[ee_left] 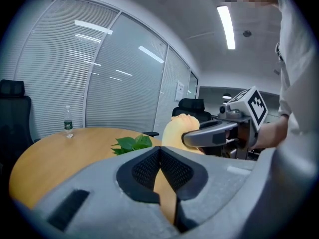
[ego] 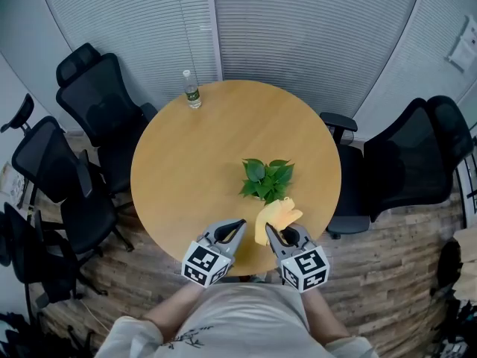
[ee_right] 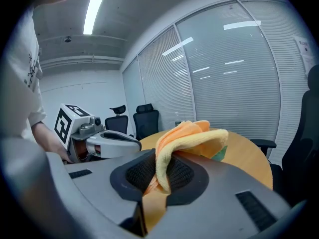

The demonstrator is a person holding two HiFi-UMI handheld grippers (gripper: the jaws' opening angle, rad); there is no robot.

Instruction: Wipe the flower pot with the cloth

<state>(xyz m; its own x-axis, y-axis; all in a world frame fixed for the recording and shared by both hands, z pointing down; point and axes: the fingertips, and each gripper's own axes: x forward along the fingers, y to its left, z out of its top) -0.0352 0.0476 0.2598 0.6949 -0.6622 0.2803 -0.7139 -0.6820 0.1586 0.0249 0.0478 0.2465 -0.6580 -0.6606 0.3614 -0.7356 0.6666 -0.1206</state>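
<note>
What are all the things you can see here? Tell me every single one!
Table: one, round, light wood, in the middle.
Plant: one, green leaves, on the table's near right part; its pot is hidden under the leaves.
Cloth: one, yellow-orange, pinched in the right gripper just in front of the plant.
Bottle: one, clear with a green label, upright at the table's far edge.
Chairs: several, black, on both sides of the table.
Blinds: pale grey, along the curved wall behind.
Floor: brown wood pattern.
Left gripper: one, grey, jaws shut, nothing between them.
Right gripper: one, grey, shut on the cloth.
</note>
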